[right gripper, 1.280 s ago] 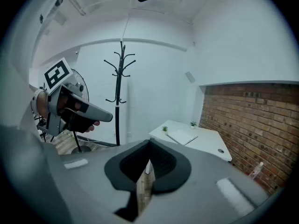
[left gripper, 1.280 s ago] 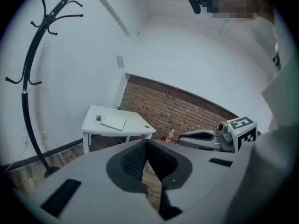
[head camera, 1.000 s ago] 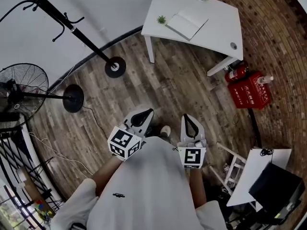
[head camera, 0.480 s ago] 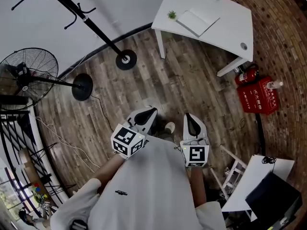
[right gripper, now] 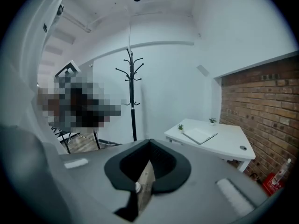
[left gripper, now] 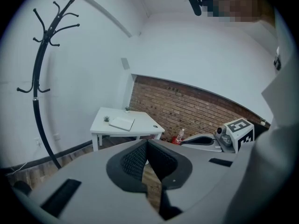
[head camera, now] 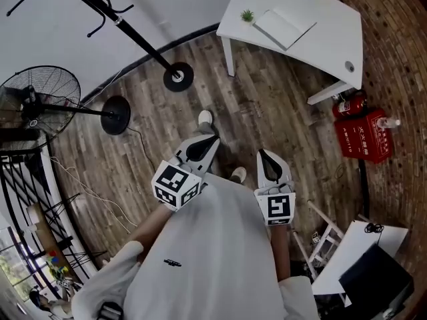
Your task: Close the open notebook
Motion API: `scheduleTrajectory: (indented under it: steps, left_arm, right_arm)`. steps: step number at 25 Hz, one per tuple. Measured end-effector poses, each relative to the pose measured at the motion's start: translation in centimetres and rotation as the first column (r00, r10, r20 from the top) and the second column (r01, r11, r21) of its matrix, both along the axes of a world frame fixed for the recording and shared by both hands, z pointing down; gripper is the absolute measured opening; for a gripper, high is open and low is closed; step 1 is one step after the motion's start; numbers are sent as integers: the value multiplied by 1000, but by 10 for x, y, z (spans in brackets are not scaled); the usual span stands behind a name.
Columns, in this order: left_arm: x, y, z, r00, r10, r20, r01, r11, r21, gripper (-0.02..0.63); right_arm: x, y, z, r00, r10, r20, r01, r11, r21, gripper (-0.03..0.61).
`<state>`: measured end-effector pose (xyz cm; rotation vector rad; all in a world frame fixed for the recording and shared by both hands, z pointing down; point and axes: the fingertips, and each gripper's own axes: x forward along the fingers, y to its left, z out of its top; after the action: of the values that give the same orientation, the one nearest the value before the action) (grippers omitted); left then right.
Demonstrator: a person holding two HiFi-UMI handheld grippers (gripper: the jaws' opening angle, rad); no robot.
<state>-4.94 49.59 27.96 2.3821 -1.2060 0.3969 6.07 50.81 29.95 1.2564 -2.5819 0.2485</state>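
Observation:
The white notebook (head camera: 285,27) lies flat on the white table (head camera: 333,45) at the top right of the head view, between two small green plants (head camera: 248,15). It also shows far ahead in the left gripper view as the notebook (left gripper: 122,123), and in the right gripper view as the notebook (right gripper: 200,135). Both grippers are held in front of the person's body, over the wooden floor and well short of the table. The left gripper (head camera: 212,139) (left gripper: 146,143) is shut with nothing in it. The right gripper (head camera: 264,153) (right gripper: 149,143) is shut and empty too.
A black coat stand rests on its round base (head camera: 178,76) left of the table. A floor fan (head camera: 37,99) and its base (head camera: 116,115) stand at the left, with a cable on the floor. A fire extinguisher (head camera: 350,104) and red box (head camera: 369,136) sit by the brick wall. The person's shoe (head camera: 205,119) is forward.
The person has stepped toward the table, with one shoe now out in front. Both grippers moved along with the body and stayed shut.

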Motion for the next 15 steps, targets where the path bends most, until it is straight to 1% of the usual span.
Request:
scheduleTrajectory:
  steps: [2,4,7,11,15]
  left_arm:
    - [-8,-20,5,999,33,12,-33,999,6,9]
    - [-20,-44,11,998,60,15,-60,998,1,9]
    - [-45,-92,15,998,63,-32,-64,998,-25,9]
    - [-82,-165,6,994,86,-72,-88,996,-32,9]
    - [-132,-236,0,992,88,-95,-93,995,-47,9]
  right_arm:
    - [-8,-20,-2,999,27,19,-27,1000,13,11]
    - [-18,-44,3,998,61,19,-61,998,5,11]
    - [-38,-90,5,994,105,33,-105,994,-14,11]
    - [-66,-158,-10,982,178,61,-177,984,-25,11]
    - [-100,-222,-19,971,237,31,-235,971,-43,11]
